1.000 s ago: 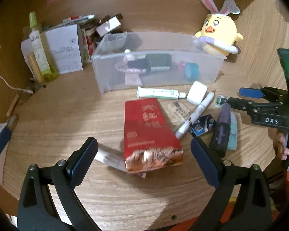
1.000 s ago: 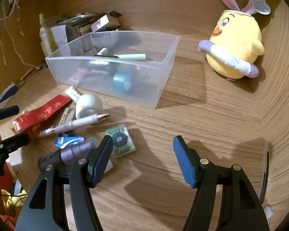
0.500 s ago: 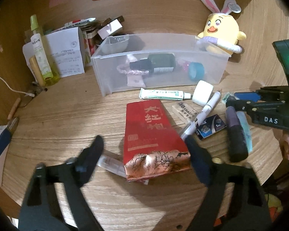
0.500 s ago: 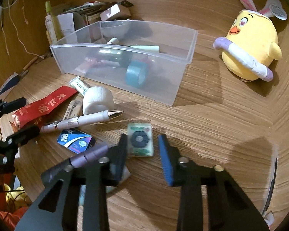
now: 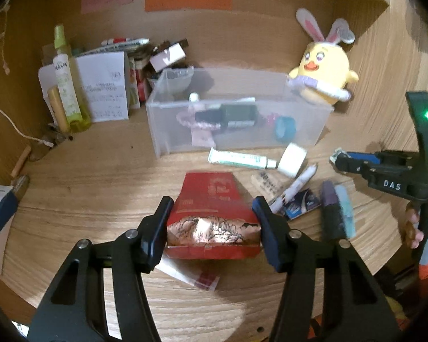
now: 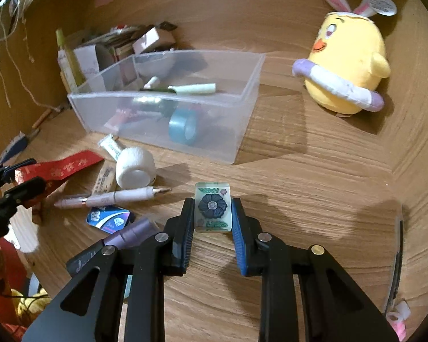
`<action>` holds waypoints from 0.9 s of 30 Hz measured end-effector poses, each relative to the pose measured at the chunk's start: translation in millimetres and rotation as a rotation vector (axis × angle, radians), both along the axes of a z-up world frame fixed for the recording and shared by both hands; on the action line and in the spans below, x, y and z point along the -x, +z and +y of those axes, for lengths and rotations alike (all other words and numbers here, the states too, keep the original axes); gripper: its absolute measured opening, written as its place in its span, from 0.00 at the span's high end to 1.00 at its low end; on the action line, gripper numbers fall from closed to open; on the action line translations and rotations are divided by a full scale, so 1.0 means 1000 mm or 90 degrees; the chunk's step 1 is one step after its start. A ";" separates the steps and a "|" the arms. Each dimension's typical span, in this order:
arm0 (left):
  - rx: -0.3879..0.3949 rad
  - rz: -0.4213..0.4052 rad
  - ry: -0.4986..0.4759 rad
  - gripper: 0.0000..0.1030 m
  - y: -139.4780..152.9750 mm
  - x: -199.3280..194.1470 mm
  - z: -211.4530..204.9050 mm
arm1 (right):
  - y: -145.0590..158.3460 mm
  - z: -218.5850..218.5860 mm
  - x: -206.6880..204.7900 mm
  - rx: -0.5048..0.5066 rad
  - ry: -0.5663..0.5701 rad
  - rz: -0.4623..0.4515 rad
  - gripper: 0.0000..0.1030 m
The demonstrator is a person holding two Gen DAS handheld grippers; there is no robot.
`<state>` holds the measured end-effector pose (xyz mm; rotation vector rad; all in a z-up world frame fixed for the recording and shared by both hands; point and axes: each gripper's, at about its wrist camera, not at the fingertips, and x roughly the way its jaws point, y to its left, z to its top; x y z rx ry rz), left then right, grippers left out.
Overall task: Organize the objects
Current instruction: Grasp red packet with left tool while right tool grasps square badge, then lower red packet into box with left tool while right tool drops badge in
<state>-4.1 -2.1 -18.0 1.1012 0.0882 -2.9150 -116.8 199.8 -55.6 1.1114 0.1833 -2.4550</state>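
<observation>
A red packet point(image 5: 211, 199) with gold characters lies on the wooden desk. My left gripper point(image 5: 212, 202) straddles its near end. The jaws are closing and both pads touch its sides. My right gripper point(image 6: 213, 203) is shut on a small pale-green tile point(image 6: 213, 208) printed with a dark flower, which rests on the desk. A clear plastic bin point(image 6: 199, 52) stands behind, holding a blue tape roll point(image 6: 182, 126), a dark bottle and tubes. Loose in front of the bin lie a white gauze roll point(image 6: 135, 166), a white pen point(image 6: 117, 198), a cream tube point(image 5: 239, 159), a purple tube point(image 5: 331, 208) and a blue sachet point(image 5: 299, 203).
A yellow chick plush point(image 6: 345, 65) with rabbit ears sits at the back right. Boxes, papers and a green spray bottle point(image 5: 65, 85) crowd the back left corner. A white cord hangs at the left wall. Wooden walls close the desk at back and right.
My left jaws have closed from wide open onto the sides of the red packet. My right jaws have moved forward and shut on the flower tile.
</observation>
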 end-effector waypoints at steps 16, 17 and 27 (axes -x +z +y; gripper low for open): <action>0.002 0.095 -0.019 0.45 0.069 0.015 -0.004 | 0.050 0.004 -0.012 0.068 -0.004 0.081 0.78; 0.001 0.102 -0.022 0.45 0.075 0.018 -0.004 | 0.054 0.003 -0.012 0.071 0.000 0.087 0.78; -0.022 0.141 -0.025 0.45 0.127 0.067 -0.018 | 0.081 -0.016 0.002 0.084 0.017 0.130 0.78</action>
